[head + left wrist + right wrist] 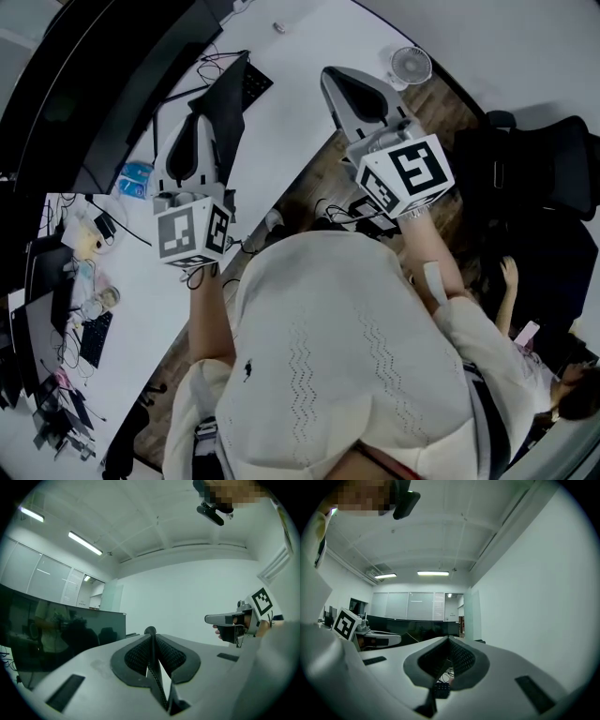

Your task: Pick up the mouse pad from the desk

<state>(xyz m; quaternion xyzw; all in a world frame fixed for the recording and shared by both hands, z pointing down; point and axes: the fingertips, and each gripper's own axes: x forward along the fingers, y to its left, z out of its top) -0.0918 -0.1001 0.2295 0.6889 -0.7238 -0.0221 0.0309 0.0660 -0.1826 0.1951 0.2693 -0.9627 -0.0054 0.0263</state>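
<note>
Pad (228,112), seemingly the dark flat sheet, lies on the desk (291,108) about midway between its monitor side and near edge, just beside the left gripper (150,631). That gripper and the right gripper (449,639) both hang level above the desk, jaws closed together on nothing. Lifting so thin a sheet likely calls for jaws parted and tipped down at one free edge, with one jaw slid under gently lest it fold or slide; no writing is legible, only square markers (192,234) on the cubes.
</note>
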